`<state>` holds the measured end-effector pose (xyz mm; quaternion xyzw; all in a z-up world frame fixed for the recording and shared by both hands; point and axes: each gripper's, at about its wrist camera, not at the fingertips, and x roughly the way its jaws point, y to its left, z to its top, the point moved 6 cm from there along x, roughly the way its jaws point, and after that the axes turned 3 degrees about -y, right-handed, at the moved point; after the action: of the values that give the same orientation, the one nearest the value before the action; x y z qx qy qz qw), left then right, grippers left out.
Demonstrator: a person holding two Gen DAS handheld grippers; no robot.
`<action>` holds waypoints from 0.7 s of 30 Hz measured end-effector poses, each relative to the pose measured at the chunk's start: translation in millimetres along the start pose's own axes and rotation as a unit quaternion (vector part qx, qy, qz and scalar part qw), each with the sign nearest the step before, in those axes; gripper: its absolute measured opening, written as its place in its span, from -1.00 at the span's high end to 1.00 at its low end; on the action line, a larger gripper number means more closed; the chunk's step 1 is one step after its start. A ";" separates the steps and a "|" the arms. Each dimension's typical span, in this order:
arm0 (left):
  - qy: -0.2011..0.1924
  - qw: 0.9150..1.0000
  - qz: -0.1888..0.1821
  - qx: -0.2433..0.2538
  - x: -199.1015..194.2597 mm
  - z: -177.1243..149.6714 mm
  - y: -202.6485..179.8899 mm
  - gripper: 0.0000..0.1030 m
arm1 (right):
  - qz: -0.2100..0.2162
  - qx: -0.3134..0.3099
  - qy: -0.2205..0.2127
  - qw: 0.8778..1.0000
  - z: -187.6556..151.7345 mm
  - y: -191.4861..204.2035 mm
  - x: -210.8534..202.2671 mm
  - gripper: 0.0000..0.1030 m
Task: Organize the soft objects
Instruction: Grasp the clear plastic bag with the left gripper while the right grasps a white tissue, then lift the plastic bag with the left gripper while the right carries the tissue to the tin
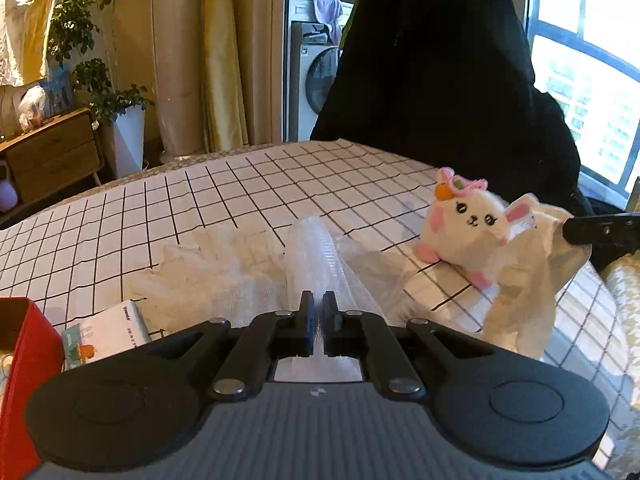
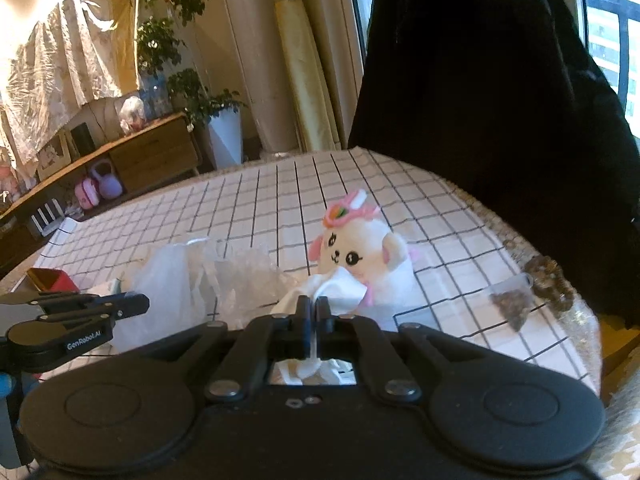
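Pinching a fold of clear bubble wrap (image 1: 312,256), the left gripper (image 1: 316,316) is keeping its fingers (image 1: 306,312) pressed nearly together, with the sheet standing up between them and its loose end trailing onto the checked tabletop (image 1: 224,192). In the right wrist view the right gripper (image 2: 311,312) is likewise clamping its fingers on a corner of white cloth (image 2: 340,288), which is draping down beneath them.

Just beyond, the plush bunny (image 1: 468,220) is sitting on the tabletop, touching or resting on that cloth; I cannot tell which.

Risks from here, as I judge them:
- the cloth is running under or against the bunny, so pulling it could be tipping the toy over or dragging it toward the tabletop edge close behind it;
- both grips are catching only thin edges, so either sheet could be slipping free;
- the wrap and the cloth are lying close together, so the two could be tangling.

Nearer the left gripper, a red box (image 1: 24,344) and a small carton (image 1: 108,332) are lying close enough for a trailing sheet to be brushing them.
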<state>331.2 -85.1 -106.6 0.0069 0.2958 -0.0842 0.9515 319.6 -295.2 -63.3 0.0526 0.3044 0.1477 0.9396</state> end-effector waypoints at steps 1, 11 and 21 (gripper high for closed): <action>-0.003 1.000 0.001 0.001 -5.1 1.2 0.5 0.93 | 0.000 -0.002 -0.005 1.000 2.3 0.5 -4.8 0.97; -0.012 1.000 -0.005 -0.008 -50.6 3.7 11.9 0.93 | 0.005 -0.019 -0.050 0.999 27.4 13.1 -56.8 0.97; -0.015 1.000 -0.003 -0.016 -96.3 7.8 36.9 0.93 | 0.031 -0.036 -0.073 0.996 46.1 45.8 -84.7 0.97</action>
<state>263.6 -34.2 -47.2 -0.0107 0.2826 -0.0820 0.9557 270.2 -278.3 29.7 0.0388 0.2282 0.1829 0.9555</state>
